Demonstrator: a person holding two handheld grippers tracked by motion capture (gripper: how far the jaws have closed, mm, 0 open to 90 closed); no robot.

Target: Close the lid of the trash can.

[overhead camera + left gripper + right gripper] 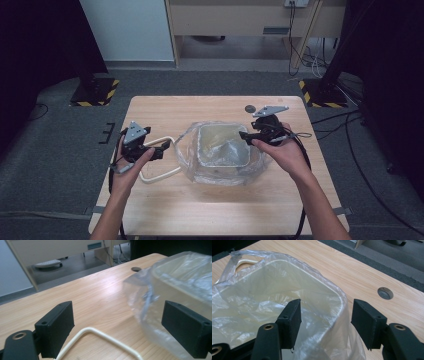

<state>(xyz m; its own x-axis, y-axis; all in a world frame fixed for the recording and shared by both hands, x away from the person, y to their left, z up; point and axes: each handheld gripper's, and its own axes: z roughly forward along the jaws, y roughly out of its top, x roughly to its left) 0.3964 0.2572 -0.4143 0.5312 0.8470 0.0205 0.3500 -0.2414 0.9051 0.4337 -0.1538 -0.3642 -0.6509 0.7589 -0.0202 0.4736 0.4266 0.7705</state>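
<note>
We see a bin (223, 145) lined with a clear bag (190, 145) standing near the middle of the tabletop (160, 107), its wire handle (160, 172) lying flat toward the left edge. Our left tool (165, 146) is released, jaws wide, with the handle and the bag's left side between them but untouched. Our right tool (245, 135) is also released; its jaws straddle the bin's right rim and the bag over it, pads clear of both. A round hole (249, 108) sits near the far right corner.
</note>
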